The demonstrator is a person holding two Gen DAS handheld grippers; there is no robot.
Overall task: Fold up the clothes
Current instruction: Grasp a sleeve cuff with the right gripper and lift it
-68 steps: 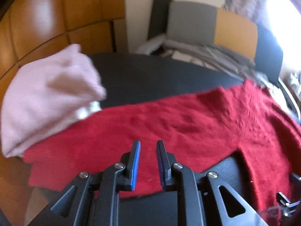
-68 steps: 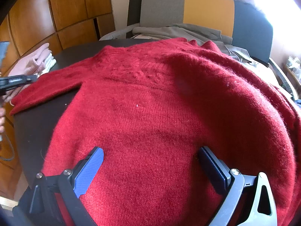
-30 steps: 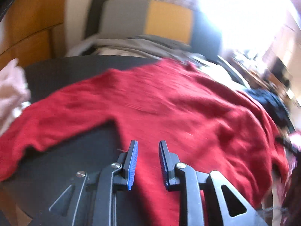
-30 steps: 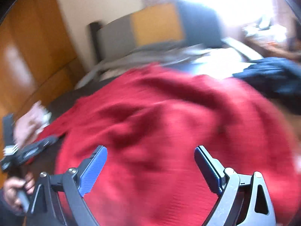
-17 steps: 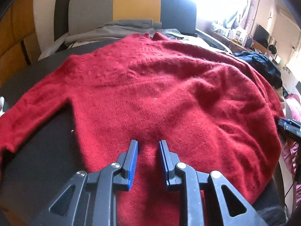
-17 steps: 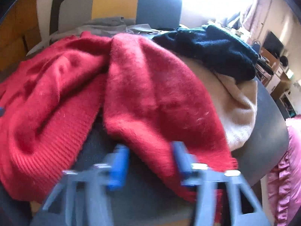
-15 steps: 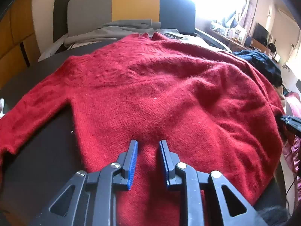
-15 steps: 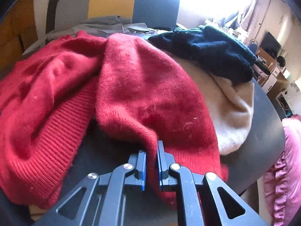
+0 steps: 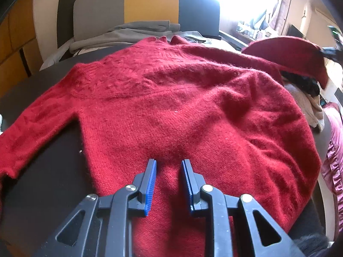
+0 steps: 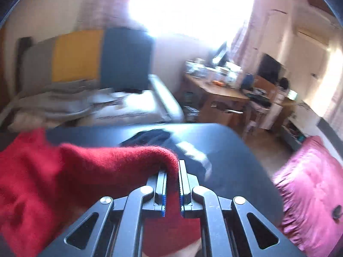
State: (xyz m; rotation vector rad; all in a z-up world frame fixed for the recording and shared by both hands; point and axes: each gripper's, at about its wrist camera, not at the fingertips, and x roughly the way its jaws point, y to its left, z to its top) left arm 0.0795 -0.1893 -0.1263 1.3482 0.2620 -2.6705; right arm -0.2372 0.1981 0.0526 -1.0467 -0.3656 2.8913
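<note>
Red fuzzy knit sweater (image 9: 171, 107) lies spread flat on the dark round table (image 9: 42, 171), neckline at the far side, hem near. One sleeve runs out to the left edge of the table; the other sleeve (image 9: 295, 53) on the right is lifted off the surface.

Left gripper (image 9: 168, 165) — jaws parted by a narrow gap, blue pads either side of nothing, sitting over the sweater body near the hem. Cannot tell whether the tips touch the knit.

Right gripper (image 10: 172, 171) — jaws nearly closed, pinching a fold of the red sleeve cuff (image 10: 169, 156) between the pads; the fabric drapes away to the left in the right wrist view, which is motion-blurred.

Under the raised sleeve on the right: a dark knit garment (image 9: 300, 81) on top of a beige garment (image 9: 308, 109). Far side: chair with a grey, yellow and dark blue backrest (image 9: 150, 4) carrying a pile of grey clothes (image 9: 133, 32). Pink ruffled fabric (image 10: 310, 182) near right, off the table.
</note>
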